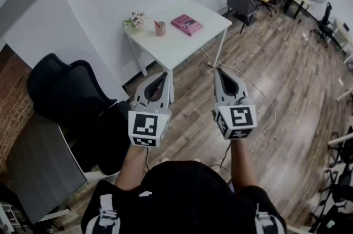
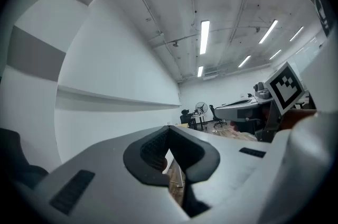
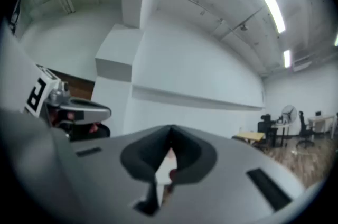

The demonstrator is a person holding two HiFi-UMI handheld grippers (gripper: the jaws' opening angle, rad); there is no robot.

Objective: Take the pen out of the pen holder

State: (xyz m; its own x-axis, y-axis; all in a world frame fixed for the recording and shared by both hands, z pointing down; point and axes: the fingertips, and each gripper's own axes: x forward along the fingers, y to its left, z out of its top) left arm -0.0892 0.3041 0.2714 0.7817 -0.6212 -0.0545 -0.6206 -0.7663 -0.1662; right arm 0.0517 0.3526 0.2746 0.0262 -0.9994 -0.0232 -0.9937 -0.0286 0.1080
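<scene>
Small white table point(image 1: 182, 42) on skinny white legs, standing close to the white wall. Three things sit on it, all toward the wall side: a little pot of flowers point(image 1: 135, 21) at the left corner, a brownish pen holder point(image 1: 160, 29) just beside it (something thin and reddish pokes out, too small to call), and a pink book point(image 1: 187, 24) lying flat further right.
</scene>
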